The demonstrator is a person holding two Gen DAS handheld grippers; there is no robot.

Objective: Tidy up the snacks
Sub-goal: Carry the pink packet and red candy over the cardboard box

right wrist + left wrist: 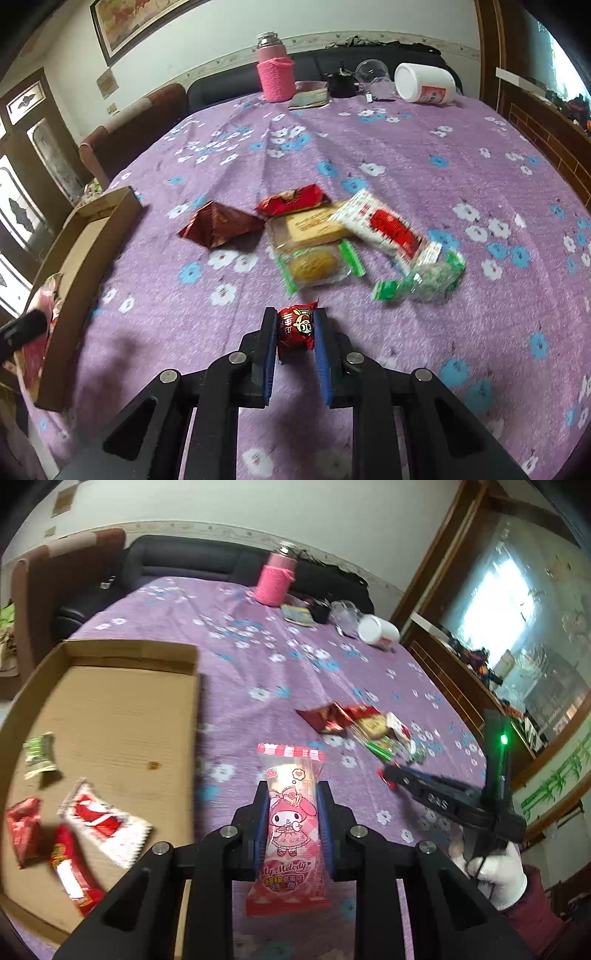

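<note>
Your left tongs (293,812) pinch a pink My Melody snack (291,827) above the desk (258,664), beside the cardboard tray (122,716); your right tongs (295,328) clamp a small red packet (296,326), short of the snack pile (332,236).

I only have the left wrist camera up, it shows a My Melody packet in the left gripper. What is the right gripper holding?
Observer: The right gripper is shut on a small red snack packet with a cartoon face, held above the tablecloth.
Operator: What is still loose on the cloth in front of it?
Observer: Six items: a dark red pyramid pack, a red packet, a tan biscuit pack, a round cake in green-edged wrap, a white and red packet and a green wrapped snack.
Operator: Where is the box from there?
Observer: The cardboard box sits at the far left.
</note>
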